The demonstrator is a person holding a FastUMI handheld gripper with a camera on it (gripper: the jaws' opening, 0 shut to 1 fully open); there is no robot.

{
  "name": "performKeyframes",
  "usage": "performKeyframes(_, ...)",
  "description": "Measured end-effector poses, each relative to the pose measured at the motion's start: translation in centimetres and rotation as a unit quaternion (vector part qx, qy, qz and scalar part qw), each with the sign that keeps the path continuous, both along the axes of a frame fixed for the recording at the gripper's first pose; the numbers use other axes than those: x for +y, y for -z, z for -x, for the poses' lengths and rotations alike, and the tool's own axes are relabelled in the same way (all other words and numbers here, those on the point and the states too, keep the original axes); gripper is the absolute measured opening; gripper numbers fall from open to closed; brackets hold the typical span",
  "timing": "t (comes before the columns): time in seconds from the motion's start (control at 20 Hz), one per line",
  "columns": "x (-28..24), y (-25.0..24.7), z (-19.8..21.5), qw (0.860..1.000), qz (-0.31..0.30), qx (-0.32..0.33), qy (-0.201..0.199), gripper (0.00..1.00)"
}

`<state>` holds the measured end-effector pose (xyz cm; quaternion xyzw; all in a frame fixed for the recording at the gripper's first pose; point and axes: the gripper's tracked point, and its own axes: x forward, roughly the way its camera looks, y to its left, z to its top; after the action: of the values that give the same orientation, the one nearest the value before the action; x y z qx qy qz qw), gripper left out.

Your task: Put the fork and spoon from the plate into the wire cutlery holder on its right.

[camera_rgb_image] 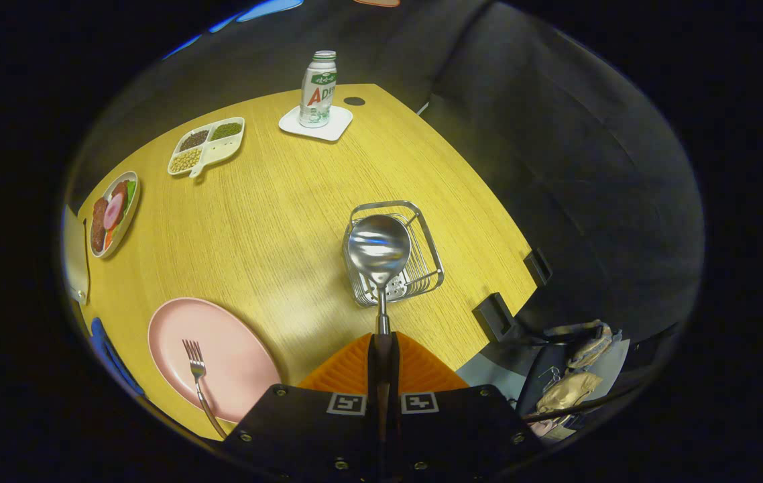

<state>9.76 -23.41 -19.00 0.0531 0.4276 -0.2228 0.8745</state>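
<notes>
Fingers (382, 349) pinching the spoon (379, 251) above the holder (430, 235); best tip it handle-down, lower slowly, then let go

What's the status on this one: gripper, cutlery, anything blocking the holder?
Gripper shut on spoon, bowl hanging over wire cutlery holder. Fork on pink plate. Nothing in the way.

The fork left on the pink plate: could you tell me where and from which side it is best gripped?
Likely the fork's handle, where it overhangs the pink plate's near rim, fingers closing across it; the tines lie flat. First the gripper, shut on the spoon, must release it into the wire holder.
</notes>
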Motion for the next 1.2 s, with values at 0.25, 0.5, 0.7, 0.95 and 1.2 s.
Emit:
performKeyframes(0.25,-0.8,0.6,-1.2,0.999,-0.036,-0.001,-0.007,0.05)
performKeyframes(0.5,-1.6,-0.1,-2.3,0.999,-0.032,-0.012,-0.018,0.11)
performKeyframes(0.7,-1.5,-1.8,-3.0,0.999,-0.027,-0.032,-0.024,0.13)
performKeyframes(0.95,-0.8,-3.7,-2.8,0.998,-0.007,-0.055,-0.03,0.22)
performKeyframes(1.2,1.5,-5.3,-2.7,0.996,0.015,-0.073,-0.05,0.21)
